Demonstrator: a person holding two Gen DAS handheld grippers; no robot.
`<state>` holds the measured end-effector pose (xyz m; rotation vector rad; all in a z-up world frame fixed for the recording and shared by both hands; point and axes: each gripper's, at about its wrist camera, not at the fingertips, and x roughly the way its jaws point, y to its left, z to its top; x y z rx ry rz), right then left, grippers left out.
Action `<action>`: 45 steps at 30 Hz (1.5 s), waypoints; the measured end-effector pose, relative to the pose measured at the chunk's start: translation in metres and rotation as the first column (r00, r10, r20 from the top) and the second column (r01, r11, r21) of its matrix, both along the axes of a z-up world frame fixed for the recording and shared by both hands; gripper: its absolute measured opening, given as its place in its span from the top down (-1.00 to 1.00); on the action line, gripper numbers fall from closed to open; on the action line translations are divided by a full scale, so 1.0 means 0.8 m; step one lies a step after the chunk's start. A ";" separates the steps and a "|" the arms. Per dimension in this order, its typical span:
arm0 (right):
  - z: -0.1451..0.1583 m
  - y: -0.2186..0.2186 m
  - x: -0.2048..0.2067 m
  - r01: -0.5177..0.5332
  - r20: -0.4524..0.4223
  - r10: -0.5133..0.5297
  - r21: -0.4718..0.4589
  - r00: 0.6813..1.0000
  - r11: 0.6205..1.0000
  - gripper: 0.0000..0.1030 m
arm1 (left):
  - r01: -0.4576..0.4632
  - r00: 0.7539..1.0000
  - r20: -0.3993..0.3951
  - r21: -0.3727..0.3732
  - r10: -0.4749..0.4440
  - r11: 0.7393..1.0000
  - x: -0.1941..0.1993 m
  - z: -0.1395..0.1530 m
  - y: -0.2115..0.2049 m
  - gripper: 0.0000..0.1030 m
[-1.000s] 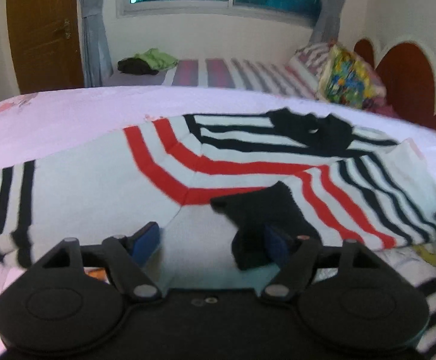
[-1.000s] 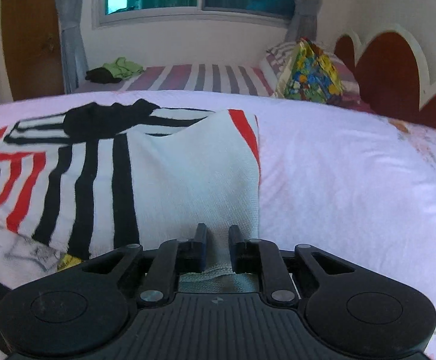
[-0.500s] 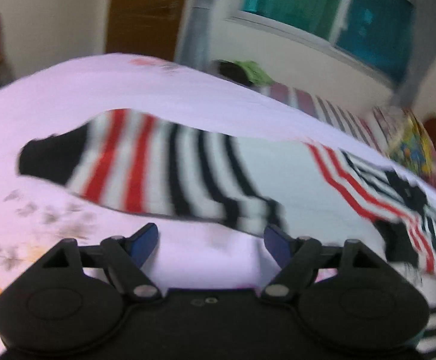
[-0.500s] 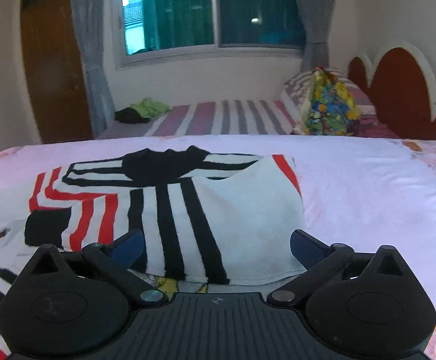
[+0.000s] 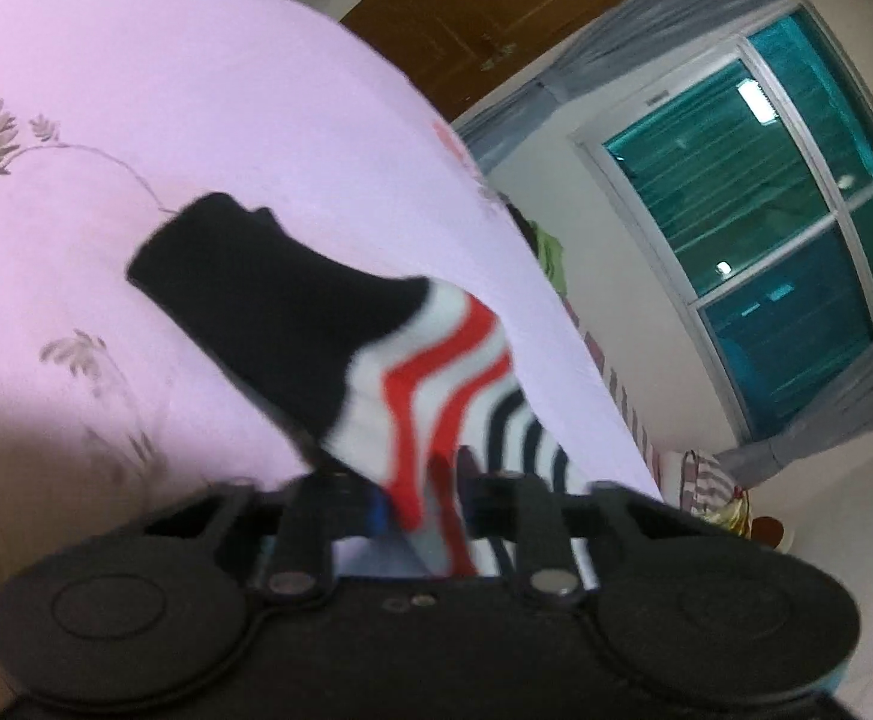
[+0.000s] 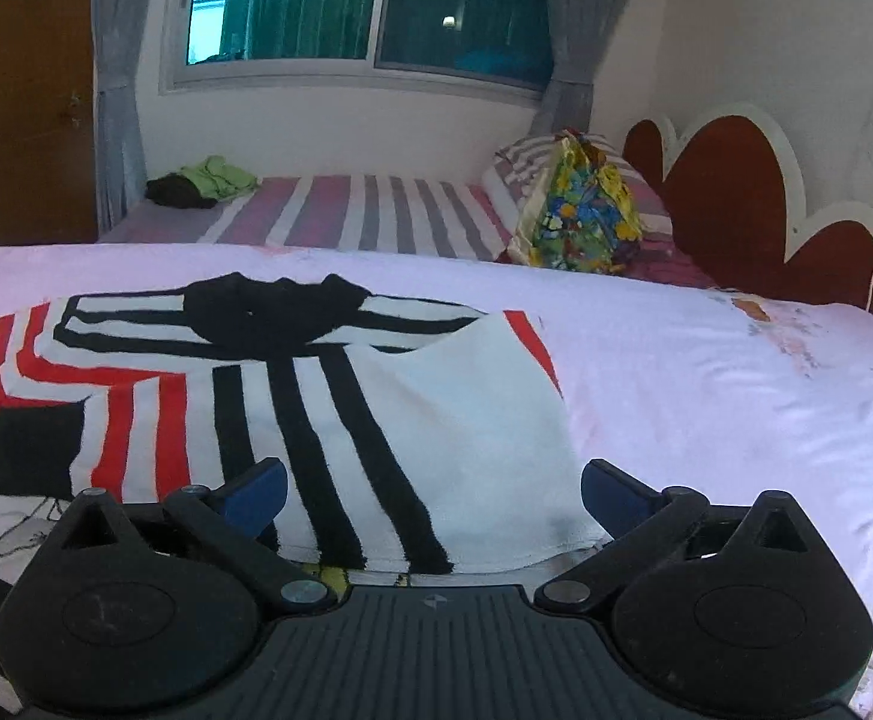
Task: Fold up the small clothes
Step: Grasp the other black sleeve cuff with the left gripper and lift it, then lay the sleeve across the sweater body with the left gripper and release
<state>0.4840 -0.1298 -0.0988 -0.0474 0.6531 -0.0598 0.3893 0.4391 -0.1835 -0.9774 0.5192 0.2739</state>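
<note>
Bedsheet [image 6: 706,396] lies bare right of the striped sweater [image 6: 328,396]; left gripper [image 5: 430,504] has just clenched its sleeve [image 5: 412,372], right gripper [image 6: 433,489] released.

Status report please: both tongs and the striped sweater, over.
Left tongs just closed on the sleeve of the striped sweater. Right tongs open, nothing held. One side folded over. Nothing in the way.

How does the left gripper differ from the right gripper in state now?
The left gripper is shut on the striped sleeve; the right gripper is open, holding nothing. The left view is tilted, the right level. Both have blue pads.
</note>
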 end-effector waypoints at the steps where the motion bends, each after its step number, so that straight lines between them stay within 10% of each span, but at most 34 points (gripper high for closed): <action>1: 0.001 0.000 -0.002 0.000 0.007 0.000 0.000 1.000 1.000 -1.00 | 0.007 1.000 -0.004 -0.009 -0.007 1.000 0.003 -0.002 0.006 0.79; 11: -0.001 -0.005 -0.019 0.036 -0.033 -0.035 0.041 0.999 0.999 -1.00 | 0.159 0.986 0.011 0.247 -0.167 0.956 0.012 0.050 -0.038 0.89; 20: -0.003 -0.019 -0.018 0.016 -0.035 -0.010 0.163 0.999 0.986 -1.00 | 0.489 0.839 -0.028 0.479 -0.543 0.729 0.056 0.098 -0.236 0.89; 32: 0.004 -0.105 -0.018 -0.013 -0.051 0.030 0.308 0.998 0.951 -1.00 | 0.719 0.642 -0.257 0.529 -0.722 0.450 0.116 0.066 -0.520 0.86; 34: 0.005 -0.122 -0.019 -0.012 -0.052 0.031 0.333 0.998 0.943 -1.00 | 0.753 0.594 -0.309 0.537 -0.743 0.380 0.119 0.056 -0.557 0.36; 36: 0.005 -0.139 -0.021 0.001 -0.051 0.019 0.366 0.998 0.930 -1.00 | 0.761 0.561 -0.302 0.554 -0.770 0.338 0.112 0.049 -0.579 -0.63; 39: 0.006 -0.161 -0.024 0.021 -0.061 0.004 0.406 0.998 0.914 -1.00 | 0.766 0.539 -0.268 0.551 -0.798 0.332 0.100 0.047 -0.600 -0.58; 41: 0.006 -0.169 -0.024 0.017 -0.063 0.012 0.444 0.998 0.896 -1.00 | 0.765 0.543 -0.214 0.525 -0.812 0.373 0.088 0.052 -0.588 -0.58; 45: 0.010 -0.154 -0.020 -0.035 -0.038 0.060 0.468 0.997 0.883 -1.00 | 0.709 0.624 -0.151 0.522 -0.767 0.473 0.048 0.074 -0.520 -0.58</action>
